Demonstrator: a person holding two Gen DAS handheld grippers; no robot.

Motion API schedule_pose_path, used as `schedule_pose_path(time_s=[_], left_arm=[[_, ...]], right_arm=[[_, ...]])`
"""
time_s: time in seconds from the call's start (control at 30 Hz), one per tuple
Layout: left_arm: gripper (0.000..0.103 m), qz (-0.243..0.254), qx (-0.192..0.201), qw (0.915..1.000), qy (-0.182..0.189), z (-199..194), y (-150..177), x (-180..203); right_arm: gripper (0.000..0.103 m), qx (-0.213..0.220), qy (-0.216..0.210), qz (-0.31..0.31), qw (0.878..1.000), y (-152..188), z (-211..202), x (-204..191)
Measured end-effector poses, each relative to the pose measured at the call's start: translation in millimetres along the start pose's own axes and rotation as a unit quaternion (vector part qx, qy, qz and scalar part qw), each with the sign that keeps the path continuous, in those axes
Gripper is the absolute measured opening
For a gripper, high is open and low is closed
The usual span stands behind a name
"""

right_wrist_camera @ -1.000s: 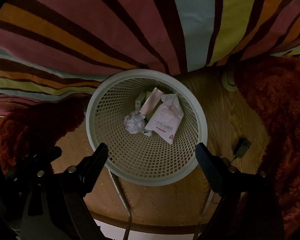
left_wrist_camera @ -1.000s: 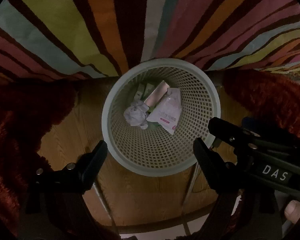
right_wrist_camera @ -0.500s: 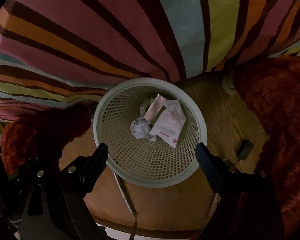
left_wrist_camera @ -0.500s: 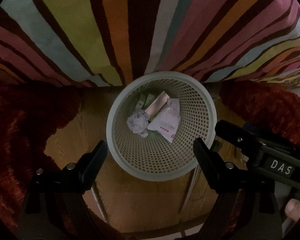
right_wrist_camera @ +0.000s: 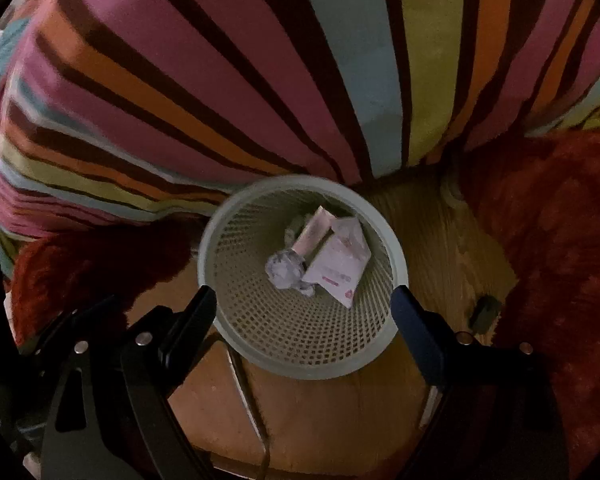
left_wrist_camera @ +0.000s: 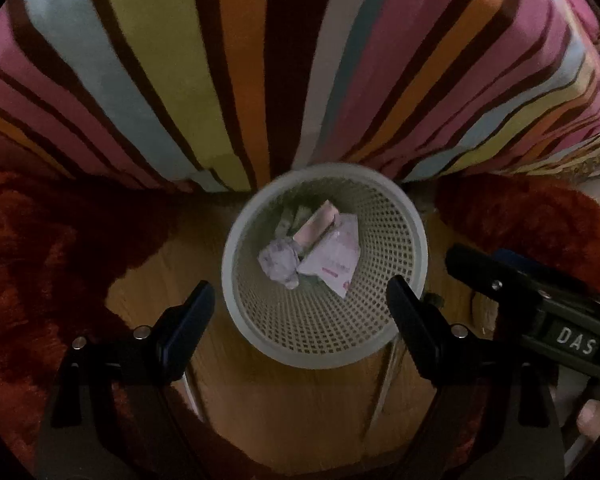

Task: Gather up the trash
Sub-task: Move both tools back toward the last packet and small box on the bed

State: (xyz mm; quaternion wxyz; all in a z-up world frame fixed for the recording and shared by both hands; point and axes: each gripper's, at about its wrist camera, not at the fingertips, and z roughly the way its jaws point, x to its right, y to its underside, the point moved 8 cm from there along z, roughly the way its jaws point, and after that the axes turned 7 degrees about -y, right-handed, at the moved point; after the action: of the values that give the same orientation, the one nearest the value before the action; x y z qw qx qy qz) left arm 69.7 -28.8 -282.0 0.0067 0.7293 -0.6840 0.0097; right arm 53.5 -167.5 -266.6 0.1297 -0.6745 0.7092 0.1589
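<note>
A pale mesh waste basket [left_wrist_camera: 400,248] [right_wrist_camera: 228,264] stands on the wooden floor below both grippers. Inside it lie a crumpled paper ball [left_wrist_camera: 280,260] [right_wrist_camera: 286,270], a white and pink wrapper [left_wrist_camera: 334,258] [right_wrist_camera: 338,266] and a pink carton [left_wrist_camera: 316,224] [right_wrist_camera: 312,236]. My left gripper [left_wrist_camera: 300,300] hangs open above the basket's near rim, nothing between its fingers. My right gripper [right_wrist_camera: 302,306] is likewise open and empty above the basket; its body shows at the right of the left wrist view [left_wrist_camera: 540,308].
A striped, many-coloured blanket [left_wrist_camera: 260,60] [right_wrist_camera: 260,60] fills the far side, right against the basket. Red shaggy rug [left_wrist_camera: 40,260] [right_wrist_camera: 560,220] lies on both sides of the wooden floor [left_wrist_camera: 300,408]. A small dark object [right_wrist_camera: 485,314] sits on the floor at right.
Both grippers have risen: the basket looks smaller and more of the striped blanket shows. The jaws stand as wide as before, and the trash in the basket has not moved.
</note>
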Motion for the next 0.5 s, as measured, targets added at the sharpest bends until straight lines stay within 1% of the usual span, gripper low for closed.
schedule_pose_path(time_s=[0.07,0.1,0.2,0.23,0.3,0.33,0.4,0.43,0.5], left_arm=[[0.085,0.001,0.024,0.9997,-0.004,-12.2,-2.8,-2.1],[0.085,0.002,0.043,0.9990,-0.008,-22.3,-5.4,-3.6],[0.085,0.006,0.089,0.9959,-0.018,-46.4,-12.6,-6.7],[0.085,0.007,0.108,0.9940,-0.020,-56.7,-15.7,-7.8],[0.085,0.005,0.136,0.9904,-0.020,-73.8,-21.8,-9.8],[0.085,0.000,0.151,0.9883,-0.018,-83.8,-25.9,-10.7],[0.085,-0.010,0.175,0.9844,-0.012,-99.2,-33.5,-13.7],[0.085,-0.016,0.187,0.9821,-0.013,-107.7,-38.4,-15.4],[0.085,-0.019,0.206,0.9781,-0.022,-121.4,-47.4,-17.0]], right_arm=[[0.084,0.019,-0.006,-0.013,1.000,-3.3,-11.3,-4.7],[0.084,0.033,-0.008,-0.022,0.999,-6.0,-18.6,-7.8],[0.085,0.095,-0.019,-0.054,0.994,-19.0,-49.9,-22.0],[0.084,0.126,-0.026,-0.066,0.990,-25.8,-66.3,-29.1],[0.084,0.169,-0.037,-0.080,0.982,-35.6,-90.7,-38.3],[0.084,0.199,-0.044,-0.088,0.975,-42.8,-108.1,-44.0],[0.085,0.236,-0.052,-0.096,0.966,-53.4,-130.4,-50.6],[0.085,0.258,-0.058,-0.103,0.959,-60.3,-145.2,-55.0],[0.086,0.285,-0.063,-0.114,0.950,-70.8,-163.7,-61.0]])
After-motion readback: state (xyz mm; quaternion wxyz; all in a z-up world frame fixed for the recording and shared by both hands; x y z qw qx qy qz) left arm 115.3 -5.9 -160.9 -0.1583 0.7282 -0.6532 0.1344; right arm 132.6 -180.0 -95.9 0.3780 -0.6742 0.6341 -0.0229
